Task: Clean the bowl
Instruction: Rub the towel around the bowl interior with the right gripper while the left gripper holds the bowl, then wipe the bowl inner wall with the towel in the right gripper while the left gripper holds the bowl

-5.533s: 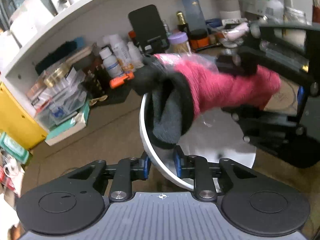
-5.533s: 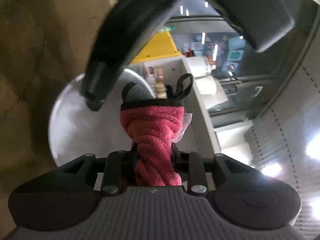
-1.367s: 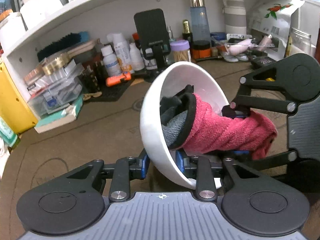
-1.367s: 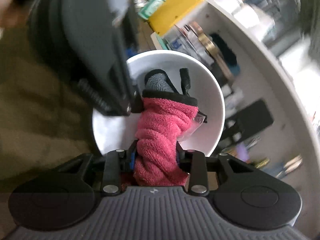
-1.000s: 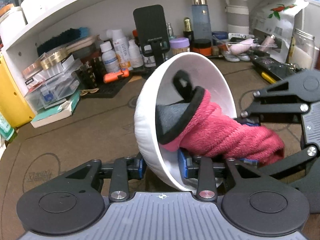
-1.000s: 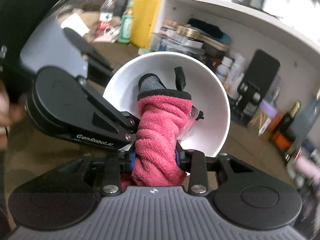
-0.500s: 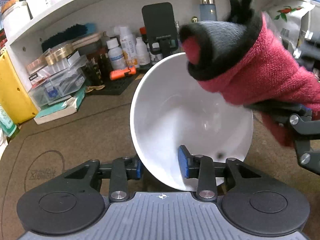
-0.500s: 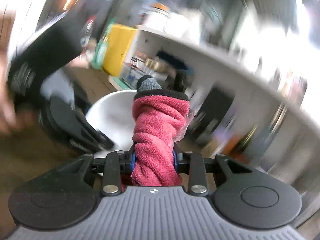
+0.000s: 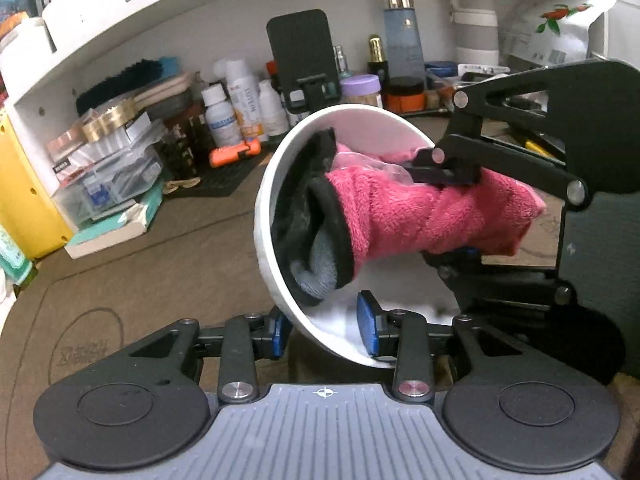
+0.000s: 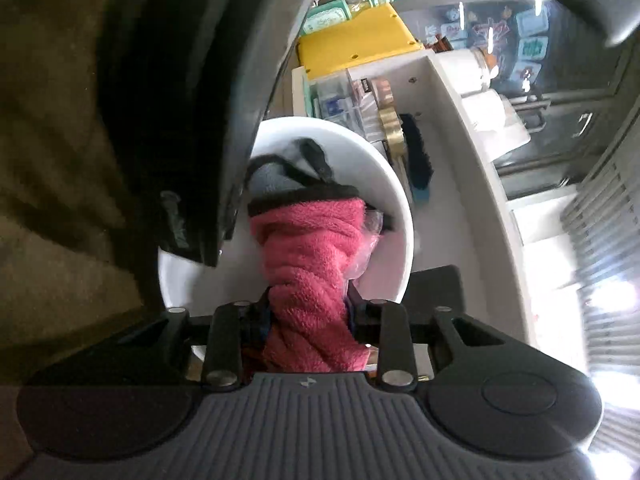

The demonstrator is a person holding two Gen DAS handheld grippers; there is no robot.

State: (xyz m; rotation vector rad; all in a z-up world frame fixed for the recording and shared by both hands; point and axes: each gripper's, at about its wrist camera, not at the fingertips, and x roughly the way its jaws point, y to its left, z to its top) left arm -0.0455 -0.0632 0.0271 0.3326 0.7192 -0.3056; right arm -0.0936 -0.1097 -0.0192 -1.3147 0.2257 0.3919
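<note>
Left wrist view: brown mat (image 9: 168, 264), cluttered white shelf (image 9: 224, 28); fingers clamped on bowl (image 9: 276, 272) and cloth (image 9: 404, 216).

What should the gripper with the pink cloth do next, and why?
Probably sweep the pink cloth round the inside wall of the white bowl. The right gripper is shut on the cloth, whose grey, black-edged tip is already pressed inside the bowl. The left gripper pinches the bowl's rim and holds it tilted, so a wiping turn looks ready.
</note>
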